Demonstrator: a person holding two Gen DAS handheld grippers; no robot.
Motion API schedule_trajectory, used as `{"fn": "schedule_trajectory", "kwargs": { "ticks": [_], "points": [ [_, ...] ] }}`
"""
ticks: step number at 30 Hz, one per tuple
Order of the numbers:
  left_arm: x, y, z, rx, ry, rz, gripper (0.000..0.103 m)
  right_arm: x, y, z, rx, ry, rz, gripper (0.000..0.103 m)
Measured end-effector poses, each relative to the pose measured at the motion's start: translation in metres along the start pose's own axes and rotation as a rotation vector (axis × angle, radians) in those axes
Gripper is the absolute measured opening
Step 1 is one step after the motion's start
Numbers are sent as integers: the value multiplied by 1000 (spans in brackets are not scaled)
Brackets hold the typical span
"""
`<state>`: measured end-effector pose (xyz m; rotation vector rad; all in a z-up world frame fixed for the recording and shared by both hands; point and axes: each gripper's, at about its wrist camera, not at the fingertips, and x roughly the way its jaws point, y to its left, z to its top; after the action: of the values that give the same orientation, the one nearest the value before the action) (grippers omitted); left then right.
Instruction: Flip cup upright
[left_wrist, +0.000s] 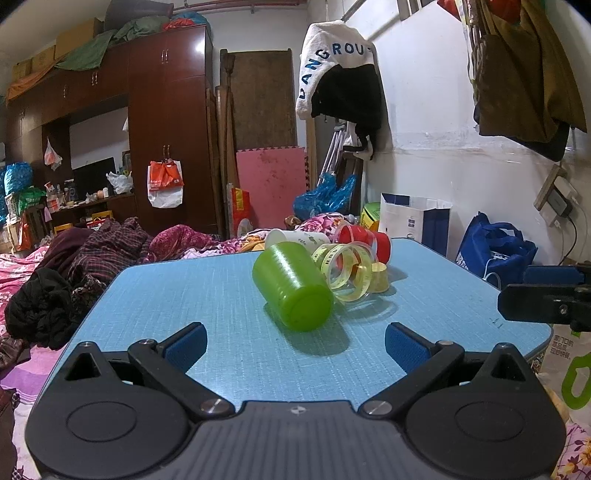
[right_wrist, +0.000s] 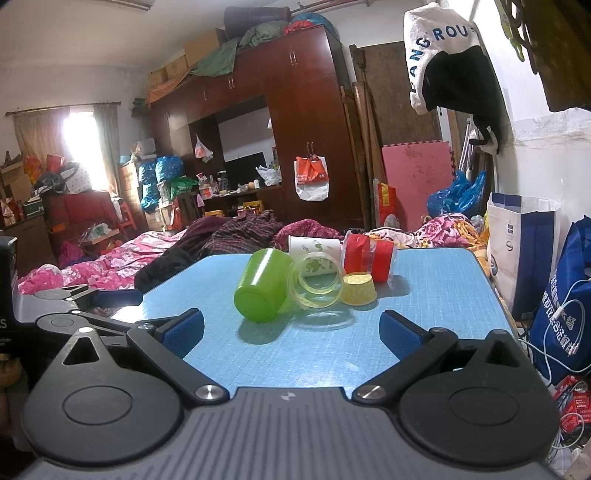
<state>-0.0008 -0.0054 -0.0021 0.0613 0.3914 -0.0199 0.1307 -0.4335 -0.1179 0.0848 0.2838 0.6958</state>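
Observation:
A green cup lies on its side on the blue table, its closed bottom facing me. Behind it lie a clear yellowish cup, a small yellow cup, a red cup and a white paper cup, all tipped over. My left gripper is open and empty just short of the green cup. In the right wrist view the green cup lies ahead and slightly left of my right gripper, which is open and empty. The right gripper also shows at the left wrist view's right edge.
A bed with piled clothes lies left of the table. A white paper bag and a blue bag stand at the right by the wall. The left gripper's finger shows at the table's left edge in the right wrist view.

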Motion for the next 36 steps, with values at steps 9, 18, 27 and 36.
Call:
{"fn": "schedule_trajectory", "kwargs": {
  "ticks": [9, 18, 27, 36],
  "points": [
    [0, 0, -1, 0, 1, 0, 103, 0, -2, -3, -2, 1, 4, 102],
    [0, 0, -1, 1, 2, -2, 103, 0, -2, -3, -2, 0, 5, 102],
    [1, 2, 0, -4, 3, -1, 103, 0, -1, -3, -3, 1, 5, 102],
    [1, 3, 0, -3, 6, -3, 103, 0, -1, -3, -4, 3, 4, 102]
  ]
}}
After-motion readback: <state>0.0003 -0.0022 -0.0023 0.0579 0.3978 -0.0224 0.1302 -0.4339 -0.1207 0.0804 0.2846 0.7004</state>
